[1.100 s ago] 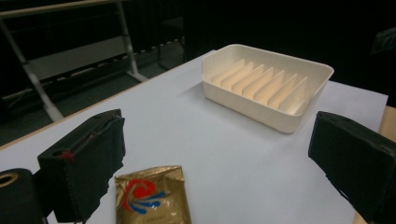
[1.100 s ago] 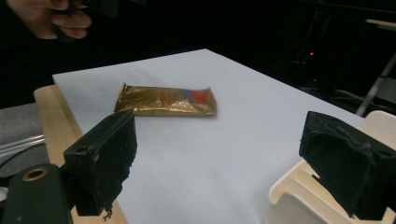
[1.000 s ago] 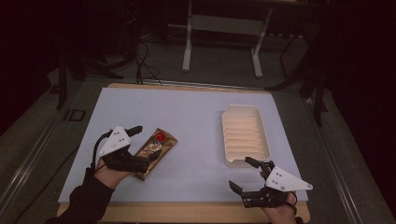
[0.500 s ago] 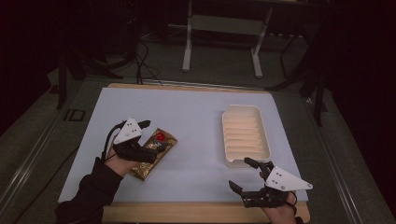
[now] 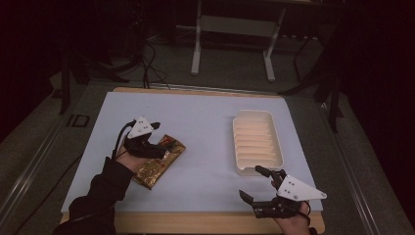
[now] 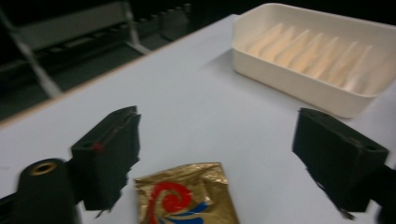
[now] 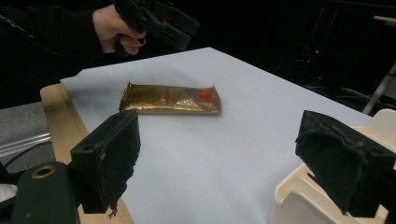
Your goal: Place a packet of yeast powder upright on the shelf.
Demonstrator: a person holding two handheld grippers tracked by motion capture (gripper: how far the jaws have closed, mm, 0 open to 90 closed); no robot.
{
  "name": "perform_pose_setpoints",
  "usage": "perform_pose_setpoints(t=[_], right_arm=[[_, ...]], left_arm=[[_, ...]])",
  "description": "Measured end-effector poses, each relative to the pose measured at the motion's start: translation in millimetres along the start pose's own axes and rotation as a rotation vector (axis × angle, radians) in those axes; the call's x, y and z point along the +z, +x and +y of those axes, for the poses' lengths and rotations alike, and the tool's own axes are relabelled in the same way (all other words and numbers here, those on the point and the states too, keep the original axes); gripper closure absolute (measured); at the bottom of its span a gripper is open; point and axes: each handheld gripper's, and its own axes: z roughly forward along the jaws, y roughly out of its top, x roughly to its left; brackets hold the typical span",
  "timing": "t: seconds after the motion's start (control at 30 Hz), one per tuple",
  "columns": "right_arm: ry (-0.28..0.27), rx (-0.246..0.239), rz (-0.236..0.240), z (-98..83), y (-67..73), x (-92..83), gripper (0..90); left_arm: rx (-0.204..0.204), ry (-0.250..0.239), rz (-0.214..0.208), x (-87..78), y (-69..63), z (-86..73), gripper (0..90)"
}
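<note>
Left gripper (image 5: 147,139) jaws spread wide, nothing between them, hovering over the gold foil snack packet with a red swirl logo (image 5: 159,161). In the left gripper view the packet (image 6: 187,198) lies flat on the pale blue table mat (image 6: 196,107), just below and between the jaws, near end only. White ribbed plastic tray (image 5: 257,142) sits well beyond the packet, ahead-right of this gripper. Right gripper (image 5: 262,188) also open, empty, parked near the table's near edge just in front of the tray. Step looks like approach-to-grasp on the packet. Next move likely: lower the left jaws around the packet's end and close; thin foil lying flat, so may slip.
</note>
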Motion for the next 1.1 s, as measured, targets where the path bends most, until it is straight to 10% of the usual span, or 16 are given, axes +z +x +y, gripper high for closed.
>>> perform_pose_setpoints(t=[1.1], right_arm=[[0.028, 0.002, 0.027, -4.0, 0.9, 5.7, 14.3]], left_arm=[[-0.163, 0.188, 0.092, 62.7, 51.3, -47.7, 32.9]])
